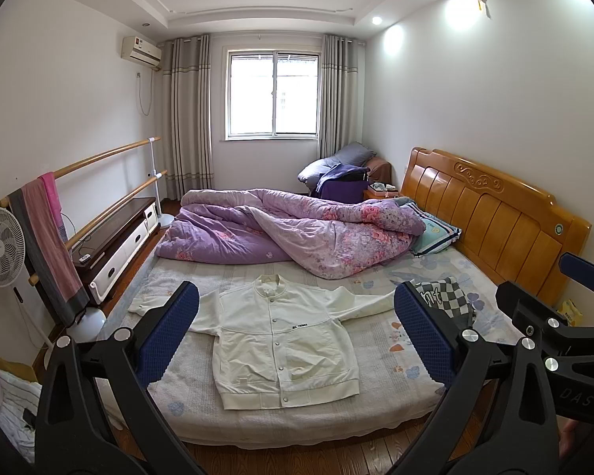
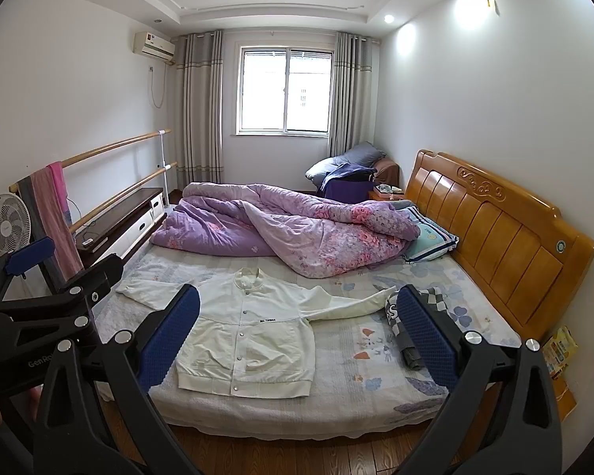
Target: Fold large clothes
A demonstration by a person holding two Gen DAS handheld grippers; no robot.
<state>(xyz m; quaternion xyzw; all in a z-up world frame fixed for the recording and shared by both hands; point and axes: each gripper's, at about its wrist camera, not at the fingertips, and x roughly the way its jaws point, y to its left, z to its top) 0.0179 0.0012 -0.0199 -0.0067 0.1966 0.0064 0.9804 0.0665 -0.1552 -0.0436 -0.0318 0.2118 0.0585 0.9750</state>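
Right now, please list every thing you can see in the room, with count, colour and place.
jacket: 1, white, flat on bed, sleeves spread
checked garment: 1, black-white, right of jacket
quilt: 1, purple floral, far half of bed
pillow: 1, blue-striped, by headboard
headboard: 1, orange wood, right
fan: 1, white, left
towel: 1, pink-grey, on rail
window: 1, back wall
air conditioner: 1, white, upper left
left gripper: open, above bed edge
right gripper: open, above bed edge
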